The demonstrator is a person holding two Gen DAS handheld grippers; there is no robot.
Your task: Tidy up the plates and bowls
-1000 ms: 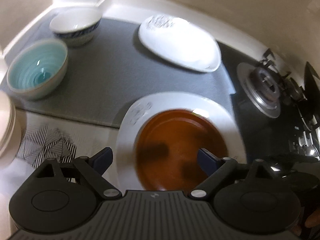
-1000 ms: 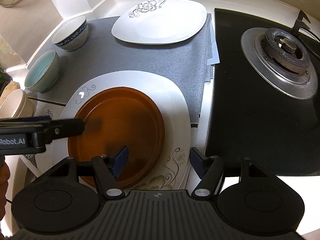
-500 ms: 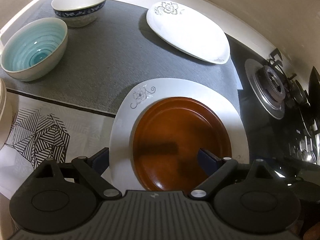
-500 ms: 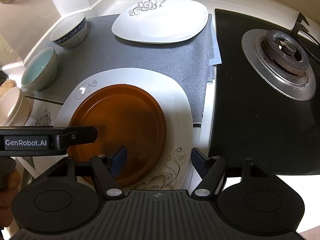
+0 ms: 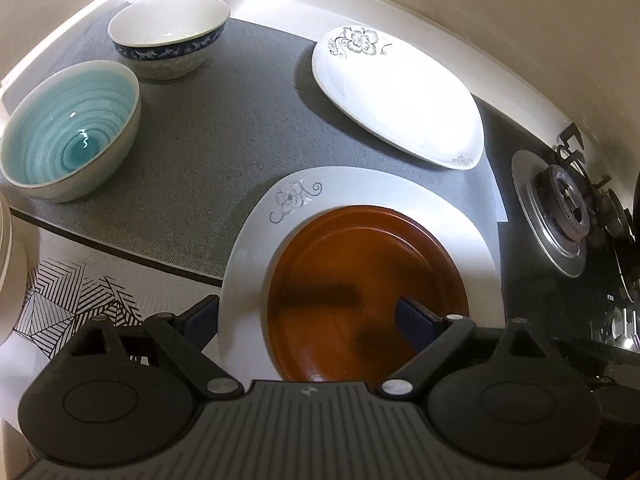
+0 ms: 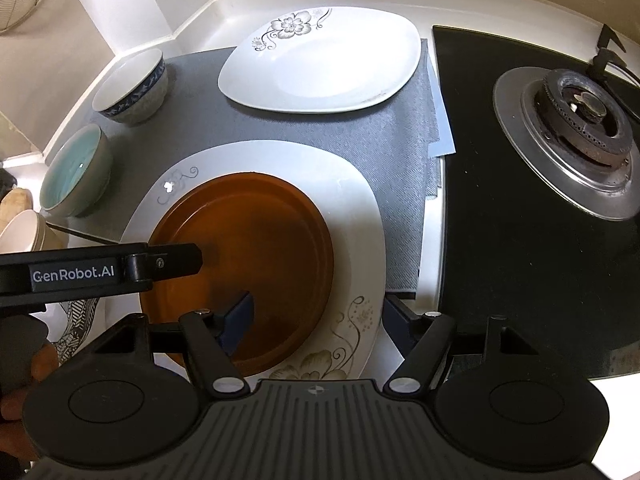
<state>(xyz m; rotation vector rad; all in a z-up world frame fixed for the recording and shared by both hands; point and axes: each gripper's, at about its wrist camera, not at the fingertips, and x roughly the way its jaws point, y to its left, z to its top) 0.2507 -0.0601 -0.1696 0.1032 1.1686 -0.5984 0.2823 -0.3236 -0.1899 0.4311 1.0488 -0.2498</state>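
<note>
My brown plate (image 6: 256, 256) sits stacked on the near white plate (image 6: 356, 216). Both my hand-held grippers, left (image 5: 308, 316) and right (image 6: 316, 316), are spread astride opposite rims, gripping nothing. Next, I judge, pinch both rims and lift together.

Small plate (image 5: 360, 280) on big plate (image 5: 400, 188), bowls (image 5: 68, 132) left.

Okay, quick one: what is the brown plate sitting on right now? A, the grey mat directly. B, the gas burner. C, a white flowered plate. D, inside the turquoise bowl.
C: the brown plate lies on top of the near white flowered plate, whose rim shows all around it in both wrist views.
</note>
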